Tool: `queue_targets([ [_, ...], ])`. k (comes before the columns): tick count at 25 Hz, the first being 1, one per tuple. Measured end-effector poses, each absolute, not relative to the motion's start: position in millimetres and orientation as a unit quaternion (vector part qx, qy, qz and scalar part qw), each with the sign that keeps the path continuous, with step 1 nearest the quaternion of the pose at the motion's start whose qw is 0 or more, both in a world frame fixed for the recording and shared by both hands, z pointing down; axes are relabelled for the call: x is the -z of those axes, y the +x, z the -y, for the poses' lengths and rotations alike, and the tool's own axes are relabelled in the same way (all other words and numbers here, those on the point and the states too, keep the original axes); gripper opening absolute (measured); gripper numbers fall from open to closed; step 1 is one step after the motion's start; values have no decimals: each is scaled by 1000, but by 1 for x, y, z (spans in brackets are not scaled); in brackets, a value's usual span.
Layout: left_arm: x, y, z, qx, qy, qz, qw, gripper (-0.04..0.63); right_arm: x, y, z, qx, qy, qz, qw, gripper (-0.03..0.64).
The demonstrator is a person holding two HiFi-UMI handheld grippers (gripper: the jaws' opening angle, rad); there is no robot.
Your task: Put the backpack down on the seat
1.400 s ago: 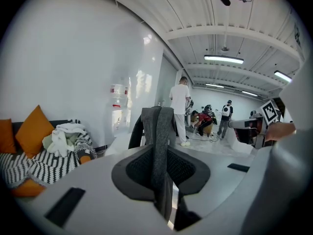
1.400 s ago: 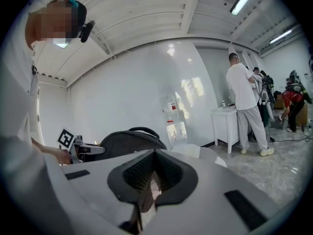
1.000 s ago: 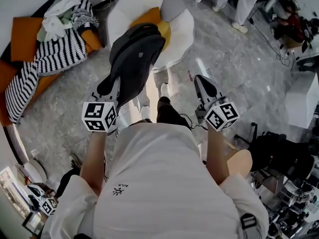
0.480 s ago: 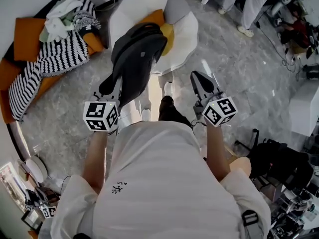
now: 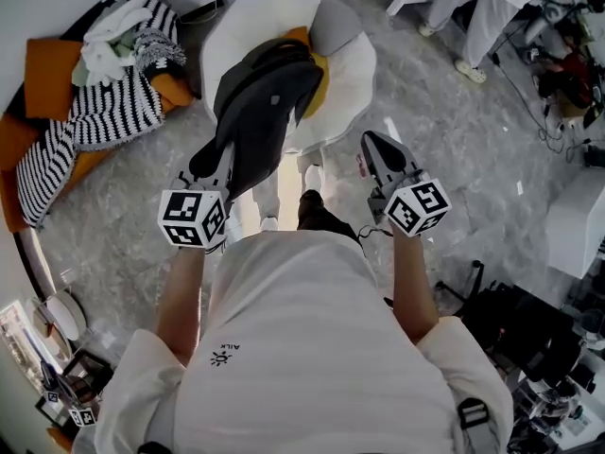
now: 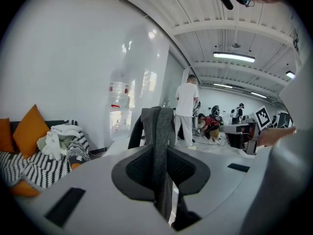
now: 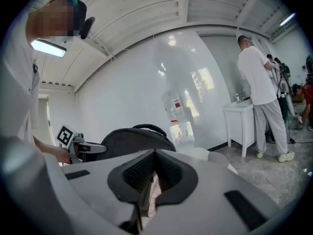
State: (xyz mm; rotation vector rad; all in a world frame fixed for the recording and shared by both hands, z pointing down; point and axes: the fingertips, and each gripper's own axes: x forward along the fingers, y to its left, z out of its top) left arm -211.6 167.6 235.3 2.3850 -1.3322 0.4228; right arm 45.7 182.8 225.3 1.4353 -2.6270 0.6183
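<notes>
Left tongs [image 5: 220,162] clamped on a flat grey webbing strap [image 6: 159,141] | soft, dark fabric backpack [image 5: 260,107] hangs from them over the near rim of the round, white, scalloped seat [image 5: 354,74] | right tongs [image 5: 372,144] closed, holding nothing, beside the pack

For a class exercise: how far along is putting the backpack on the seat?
Done: left gripper is shut on the backpack strap. In hand: the backpack hangs by the white seat. Left: setting it down and releasing. The right gripper is shut, empty.
</notes>
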Motion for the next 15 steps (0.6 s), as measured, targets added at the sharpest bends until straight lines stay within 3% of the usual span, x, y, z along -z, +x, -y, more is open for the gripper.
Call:
queue_targets([
  [15,-240,-155,-99,-171,823,503,200,75,-238,98,-88,-215,424,878,55,23],
])
